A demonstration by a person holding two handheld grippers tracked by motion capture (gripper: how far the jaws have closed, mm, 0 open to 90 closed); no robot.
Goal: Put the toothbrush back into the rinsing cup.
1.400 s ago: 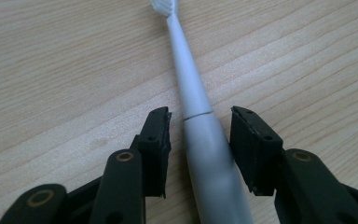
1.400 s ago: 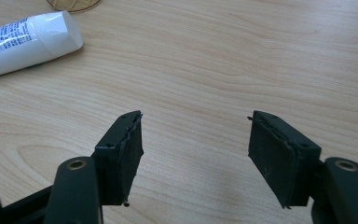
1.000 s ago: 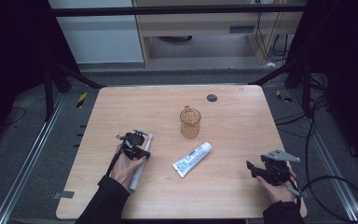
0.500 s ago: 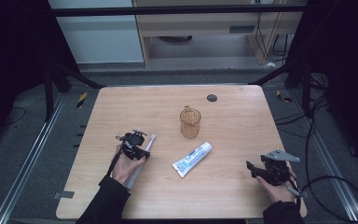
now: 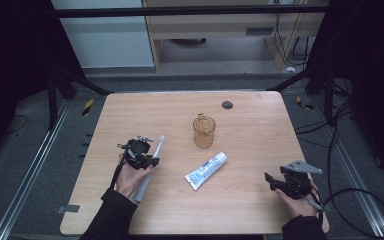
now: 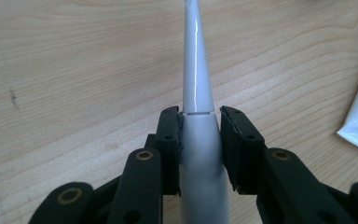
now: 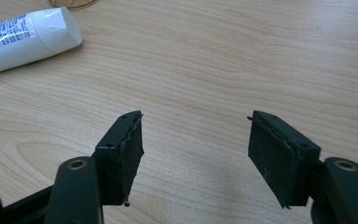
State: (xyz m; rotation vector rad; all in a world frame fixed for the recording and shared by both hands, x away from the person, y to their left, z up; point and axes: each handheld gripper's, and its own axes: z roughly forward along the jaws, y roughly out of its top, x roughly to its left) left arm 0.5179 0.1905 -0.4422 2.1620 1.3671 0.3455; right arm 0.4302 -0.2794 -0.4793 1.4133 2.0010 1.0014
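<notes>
An electric toothbrush (image 5: pixel 156 148) with a grey handle and a white neck lies on the wooden table (image 5: pixel 260 130) at the front left, head pointing away. My left gripper (image 5: pixel 149 161) is shut on it. In the left gripper view both pads press the handle of the toothbrush (image 6: pixel 196 84) just below the seam with the neck, where the left gripper (image 6: pixel 199 125) sits low over the wood. My right gripper (image 5: pixel 270 180) rests at the front right, open. In its own view the right gripper (image 7: pixel 196 140) has bare wood between its pads.
A white toothpaste tube (image 5: pixel 206 170) lies on a diagonal at the table's middle front; the toothpaste tube (image 7: pixel 23 35) is off to the right gripper's upper left. An amber see-through cup (image 5: pixel 204 131) stands upright behind it. A small black disc (image 5: pixel 227 105) lies near the far edge.
</notes>
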